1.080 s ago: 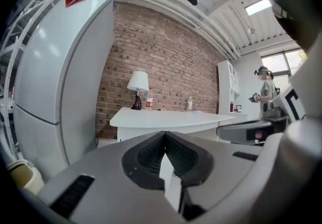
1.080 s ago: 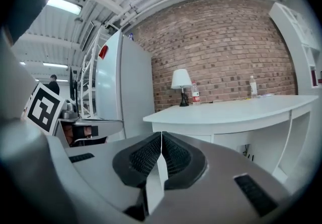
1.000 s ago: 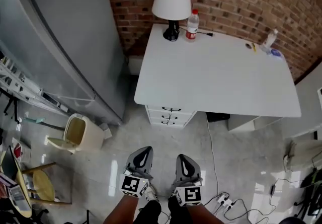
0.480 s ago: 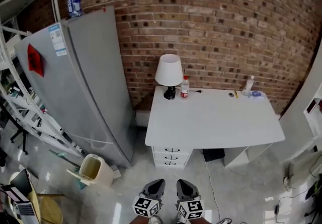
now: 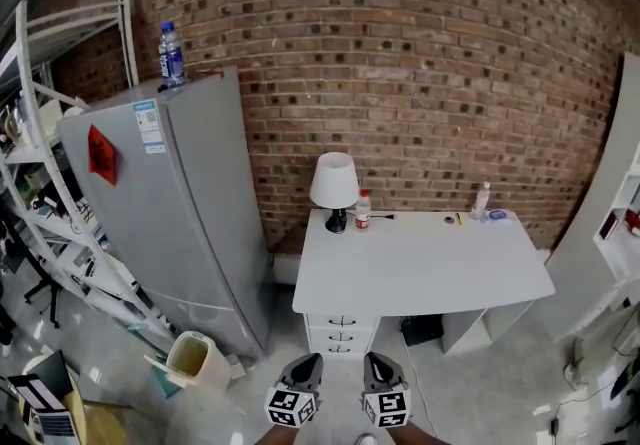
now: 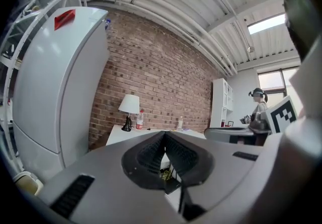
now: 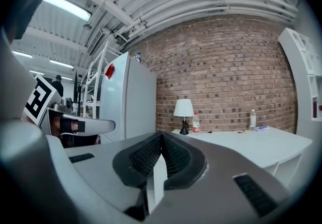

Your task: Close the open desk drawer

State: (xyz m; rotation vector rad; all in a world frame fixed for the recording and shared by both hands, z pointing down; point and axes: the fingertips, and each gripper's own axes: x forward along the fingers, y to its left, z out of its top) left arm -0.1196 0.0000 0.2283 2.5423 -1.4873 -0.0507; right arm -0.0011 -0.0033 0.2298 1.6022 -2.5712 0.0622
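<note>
Left gripper (image 5: 304, 369) and right gripper (image 5: 377, 365): both clenched, empty, short of the desk (image 5: 430, 268).
Three drawers (image 5: 342, 333) sat under its front-left corner; one lamp (image 5: 334, 188) and one red-capped bottle (image 5: 363, 211) back-left; one clear bottle (image 5: 482, 201) back-right.

**Both grippers closed and empty, held side by side**

Left gripper (image 5: 310, 361) and right gripper (image 5: 373, 360) sit at the bottom edge of the head view. They are parallel, near each other but not touching, tips pointing forward and roughly level. The left marker cube (image 5: 288, 408) and right marker cube (image 5: 387, 410) face up toward the camera. In the left gripper view the ribbed pads (image 6: 150, 153) meet at the tips with nothing between them. The right gripper view shows the same: pads (image 7: 176, 156) together at the tips, nothing gripped. Arms barely in frame.
</note>
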